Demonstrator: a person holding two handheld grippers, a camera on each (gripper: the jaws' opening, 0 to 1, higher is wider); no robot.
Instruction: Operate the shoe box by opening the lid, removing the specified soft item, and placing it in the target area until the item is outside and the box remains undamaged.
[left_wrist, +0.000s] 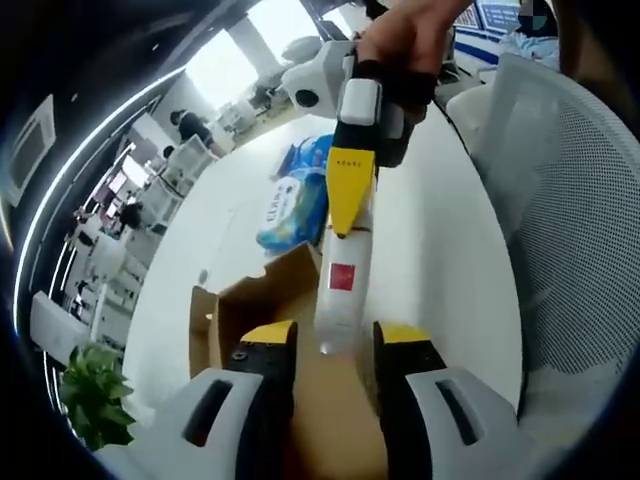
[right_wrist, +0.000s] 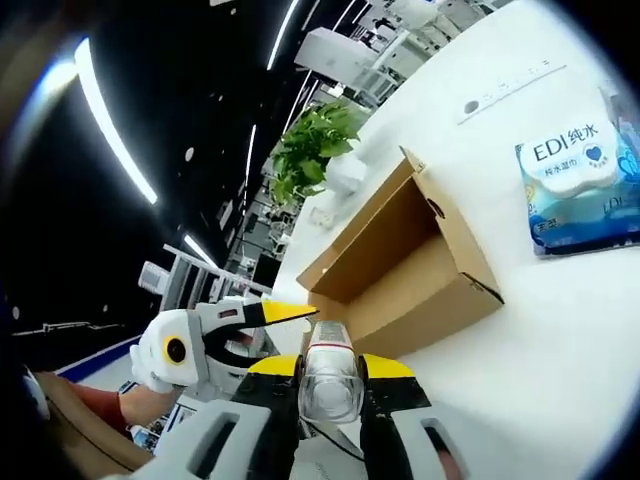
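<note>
My right hand-held gripper (right_wrist: 330, 375) is clamped on a clear bottle (right_wrist: 330, 380); in the right gripper view I look down its round end, jaws tight on both sides. The left gripper view shows that bottle (left_wrist: 340, 290) from the side, white with a red label, hanging over the open box (left_wrist: 300, 300), with the right hand-held gripper (left_wrist: 350, 195) above it and a hand (left_wrist: 405, 40) wrapped round its grip.

My left hand-held gripper (left_wrist: 335, 350) stands moderately open, jaws either side of the bottle's lower end; I cannot tell if they touch it. From the right gripper view the left hand-held gripper (right_wrist: 275, 325) sits just left of the bottle, yellow tip pointing at it.

The box (right_wrist: 400, 265) lies on the white surface (right_wrist: 560, 330), lid back, interior looks bare. A blue tissue pack (right_wrist: 580, 185) lies apart from the box on the surface, outside it; it shows beyond the box in the left gripper view (left_wrist: 295, 205). Open surface all round the pack. A plant (right_wrist: 315, 145) stands past the box's far edge, and a mesh chair (left_wrist: 570, 220) stands beside the surface.
</note>
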